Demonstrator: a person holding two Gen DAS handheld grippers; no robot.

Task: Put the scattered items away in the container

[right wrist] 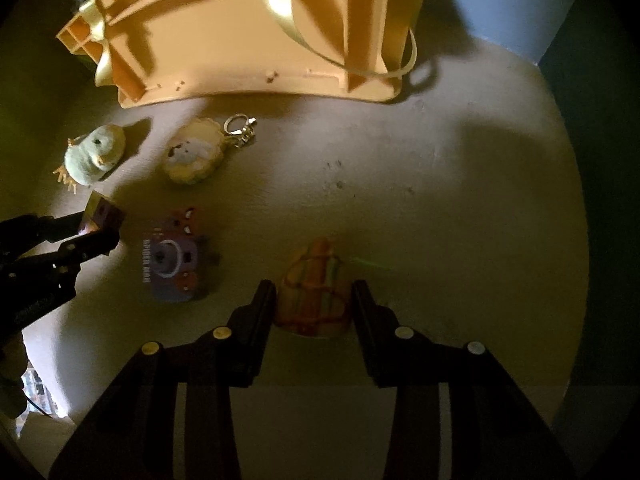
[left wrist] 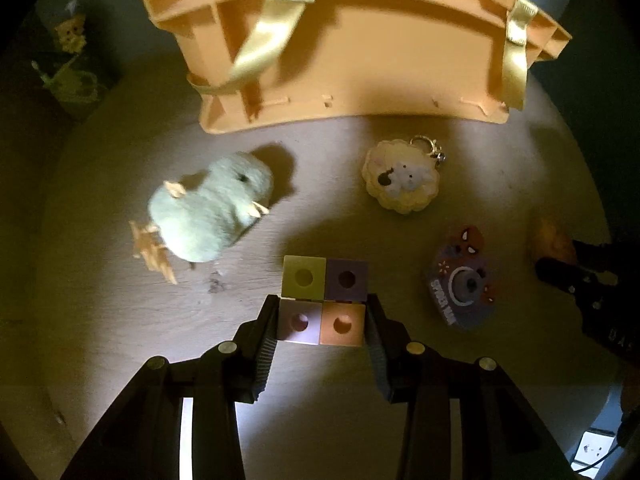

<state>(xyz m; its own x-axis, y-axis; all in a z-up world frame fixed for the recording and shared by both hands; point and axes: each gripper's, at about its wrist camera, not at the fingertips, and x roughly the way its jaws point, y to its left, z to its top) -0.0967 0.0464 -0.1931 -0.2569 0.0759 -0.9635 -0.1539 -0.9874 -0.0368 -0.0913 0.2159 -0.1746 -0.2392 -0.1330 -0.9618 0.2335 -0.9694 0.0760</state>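
An orange plastic basket with yellow ribbon handles stands at the far side of the round table; it also shows in the right wrist view. My left gripper is shut on a four-coloured block cube resting on the table, fingers on its two near sides. My right gripper has its fingers at both sides of an orange striped soft toy and appears shut on it. A green plush chick, a sheep keychain and a purple Spider-Man toy camera lie loose between.
The table is round and pale wood, with dark floor beyond its edge. A dark box with a plush figure sits far left. The other gripper shows at the right edge of the left view.
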